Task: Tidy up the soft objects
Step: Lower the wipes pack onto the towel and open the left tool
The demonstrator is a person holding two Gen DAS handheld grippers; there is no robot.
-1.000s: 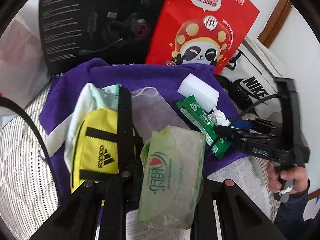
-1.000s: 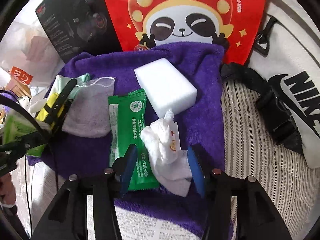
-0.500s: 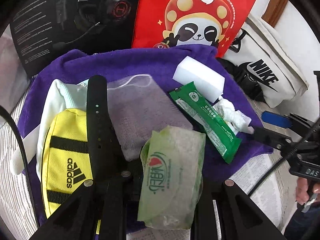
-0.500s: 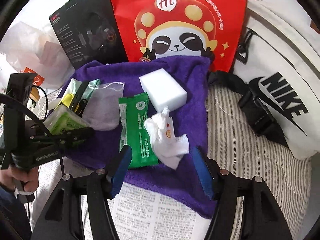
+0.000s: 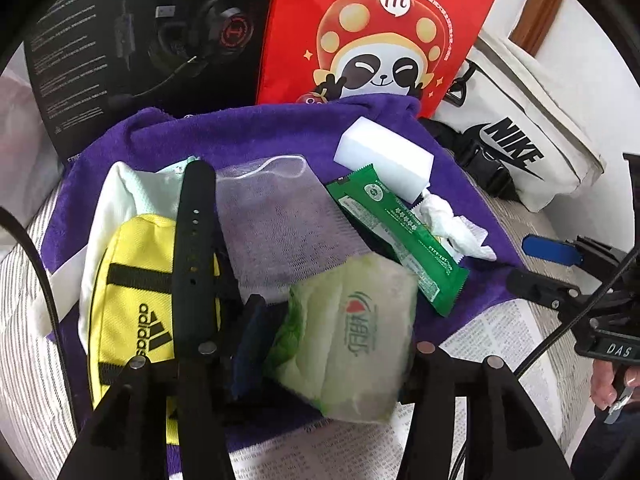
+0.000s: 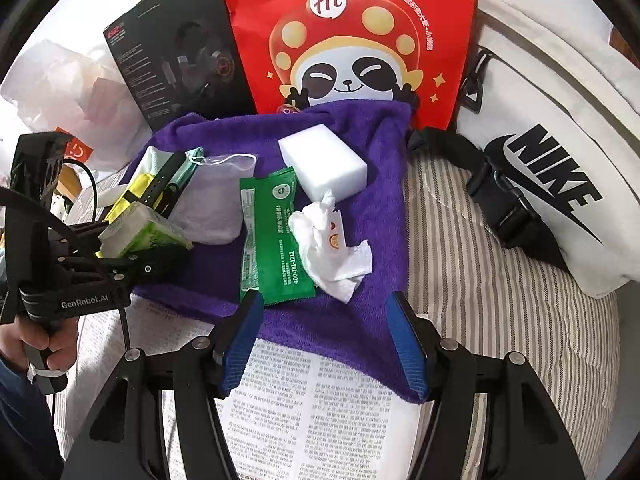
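Left claw (image 5: 332, 344) is clamped on the green tissue pack (image 5: 352, 336), holding it above the near edge of the purple towel (image 5: 256, 136), just beside the yellow pouch (image 5: 124, 296) and the mesh bag (image 5: 276, 220). Right claw (image 6: 324, 344) hangs wide with nothing in it over the towel's near edge and the newspaper (image 6: 320, 412). Just ahead of it lie the green sachet (image 6: 272, 236), crumpled tissue (image 6: 332, 248) and white sponge (image 6: 324, 164).

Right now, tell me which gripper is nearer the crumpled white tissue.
Right. The right gripper sits open just short of the crumpled white tissue. The left gripper, off to the tissue's left, is shut on the green tissue pack.
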